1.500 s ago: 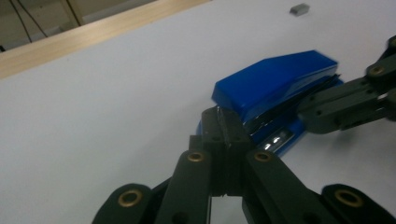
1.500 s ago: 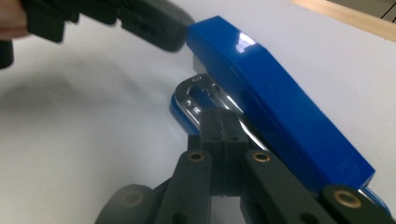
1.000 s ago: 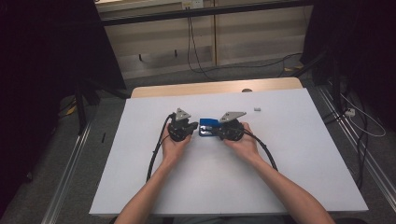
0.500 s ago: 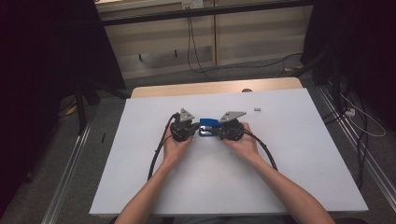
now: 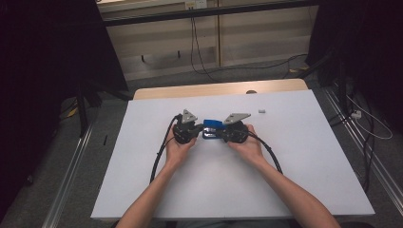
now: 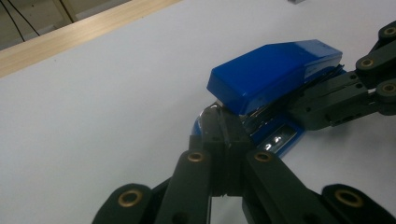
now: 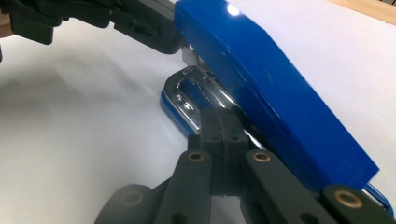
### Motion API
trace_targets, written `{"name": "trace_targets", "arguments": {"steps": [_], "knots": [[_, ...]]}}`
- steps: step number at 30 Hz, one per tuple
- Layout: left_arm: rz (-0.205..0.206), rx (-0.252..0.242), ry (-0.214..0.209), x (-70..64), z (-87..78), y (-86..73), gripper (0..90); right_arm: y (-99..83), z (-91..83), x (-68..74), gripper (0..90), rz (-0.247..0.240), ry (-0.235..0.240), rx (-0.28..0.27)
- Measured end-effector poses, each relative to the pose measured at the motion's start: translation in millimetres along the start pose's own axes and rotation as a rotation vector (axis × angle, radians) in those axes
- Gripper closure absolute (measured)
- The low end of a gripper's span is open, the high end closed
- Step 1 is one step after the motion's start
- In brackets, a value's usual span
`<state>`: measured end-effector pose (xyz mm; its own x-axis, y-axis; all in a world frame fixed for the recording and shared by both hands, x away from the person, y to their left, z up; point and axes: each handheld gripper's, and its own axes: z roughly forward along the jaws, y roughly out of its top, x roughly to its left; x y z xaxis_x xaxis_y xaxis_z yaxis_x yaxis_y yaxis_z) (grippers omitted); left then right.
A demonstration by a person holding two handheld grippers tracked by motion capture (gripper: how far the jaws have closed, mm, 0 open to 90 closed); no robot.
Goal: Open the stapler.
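Blue stapler (image 5: 212, 128) on white table (image 5: 294, 156), between both grippers. Left gripper (image 6: 226, 135) jaws pressed together, tips at stapler's base. Right gripper (image 7: 223, 130) likewise, closed against metal base. No legible markings.

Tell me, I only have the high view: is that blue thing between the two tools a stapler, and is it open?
Observer: Yes, a blue stapler; its top is lifted off the chrome base.
Operator: Is the left tool gripping anything?
Observer: The left tool has its jaws pressed together at the base's front end; whether they pinch it I cannot tell.
Operator: And the right tool?
Observer: The right tool has its jaws closed too, tips under the raised top, against the chrome base.
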<state>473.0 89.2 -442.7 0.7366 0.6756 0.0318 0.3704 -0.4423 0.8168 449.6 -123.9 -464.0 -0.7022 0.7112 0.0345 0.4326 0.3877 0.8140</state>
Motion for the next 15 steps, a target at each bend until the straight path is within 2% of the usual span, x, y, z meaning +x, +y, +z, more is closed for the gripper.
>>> {"name": "trace_targets", "arguments": {"steps": [3, 15], "knots": [[-0.014, -0.019, -0.011, 0.7, -1.6, 1.9, 90.0, 0.1, 0.0, 0.8, 90.0, -0.004, -0.004, 0.0], [-0.023, -0.037, -0.016, 0.1, -3.6, 4.8, 90.0, 0.8, 0.0, 1.8, 90.0, -0.023, -0.014, 0.004]]}}
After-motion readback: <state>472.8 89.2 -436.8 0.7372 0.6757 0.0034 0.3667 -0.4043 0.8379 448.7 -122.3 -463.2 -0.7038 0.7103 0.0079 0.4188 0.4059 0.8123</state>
